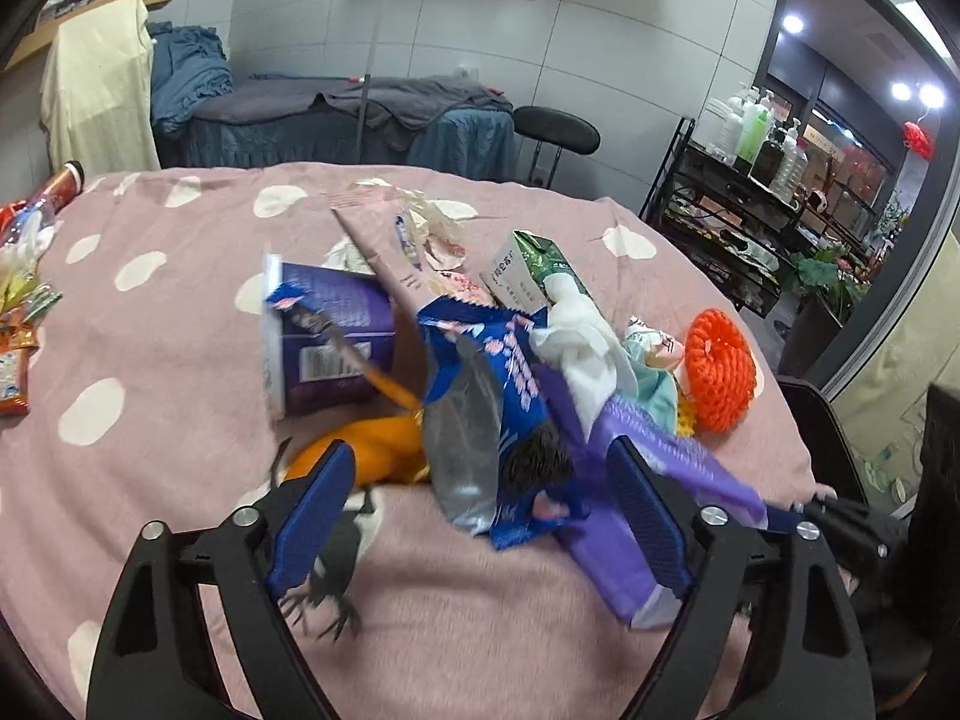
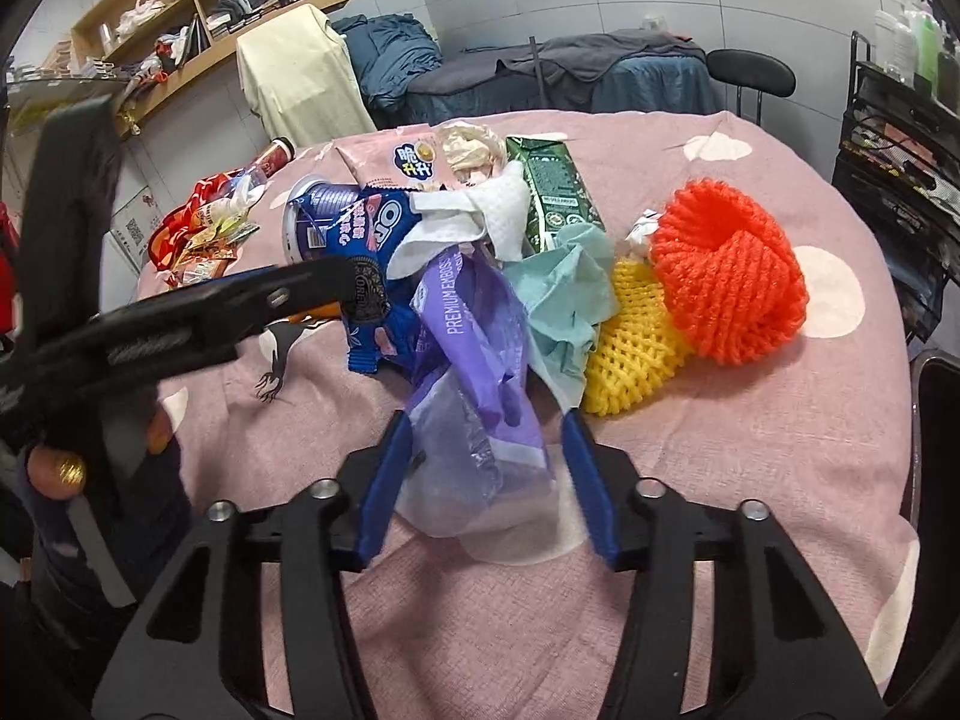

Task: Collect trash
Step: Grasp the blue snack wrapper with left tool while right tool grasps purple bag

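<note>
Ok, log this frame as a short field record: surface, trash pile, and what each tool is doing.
surface: pink spotted blanket
pile: blue cookie wrapper, purple plastic bag, purple cup, green carton, teal paper, yellow net, orange net
left tool: jaws apart around the blue cookie wrapper, not gripping
right tool: jaws apart around the purple plastic bag, pads not pressing

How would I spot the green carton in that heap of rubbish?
Find the pink spotted blanket, then the orange net ball on it. Left of the ball, behind the crumpled teal paper, lies the green carton: the only boxy, dark green thing there.
</note>
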### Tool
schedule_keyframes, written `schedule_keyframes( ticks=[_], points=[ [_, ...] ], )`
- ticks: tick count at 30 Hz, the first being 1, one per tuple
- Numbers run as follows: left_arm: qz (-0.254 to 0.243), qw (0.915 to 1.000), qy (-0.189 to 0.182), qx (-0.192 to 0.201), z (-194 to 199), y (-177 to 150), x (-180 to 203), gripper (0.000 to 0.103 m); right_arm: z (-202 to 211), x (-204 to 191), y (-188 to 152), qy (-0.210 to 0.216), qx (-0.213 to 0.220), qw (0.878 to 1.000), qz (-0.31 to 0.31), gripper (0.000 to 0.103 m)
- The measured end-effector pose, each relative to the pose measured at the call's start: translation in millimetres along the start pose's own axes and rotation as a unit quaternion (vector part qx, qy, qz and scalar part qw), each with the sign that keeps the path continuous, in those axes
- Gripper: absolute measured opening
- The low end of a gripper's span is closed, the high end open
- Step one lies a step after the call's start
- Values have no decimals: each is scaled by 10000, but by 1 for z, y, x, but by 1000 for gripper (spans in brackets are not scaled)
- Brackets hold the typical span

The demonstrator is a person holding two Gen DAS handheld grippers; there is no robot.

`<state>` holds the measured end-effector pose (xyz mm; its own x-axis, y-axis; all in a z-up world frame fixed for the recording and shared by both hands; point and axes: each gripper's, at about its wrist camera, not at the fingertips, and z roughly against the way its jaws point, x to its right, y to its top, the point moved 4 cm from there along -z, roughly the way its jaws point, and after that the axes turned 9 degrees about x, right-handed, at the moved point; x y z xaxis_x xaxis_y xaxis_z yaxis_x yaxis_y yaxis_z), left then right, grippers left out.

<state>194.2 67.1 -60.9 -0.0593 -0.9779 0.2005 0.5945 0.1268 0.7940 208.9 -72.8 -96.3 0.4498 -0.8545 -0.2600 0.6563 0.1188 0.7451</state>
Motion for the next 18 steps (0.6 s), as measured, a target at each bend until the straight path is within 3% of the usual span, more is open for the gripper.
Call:
schedule_keyframes(
  ticks=[4, 8, 18],
  points=[
    [80, 9997, -33, -220, -19, 1, -1, 57, 0, 1, -1, 92, -28, 9999, -59, 34],
    [245, 9991, -200, -273, -19, -2, -4, 22, 4, -2, -2, 235, 30, 9997, -41, 21],
    [339, 9985, -318, 285, 38, -3, 1, 16, 40, -23, -2, 636, 524, 9965, 148, 13]
  ],
)
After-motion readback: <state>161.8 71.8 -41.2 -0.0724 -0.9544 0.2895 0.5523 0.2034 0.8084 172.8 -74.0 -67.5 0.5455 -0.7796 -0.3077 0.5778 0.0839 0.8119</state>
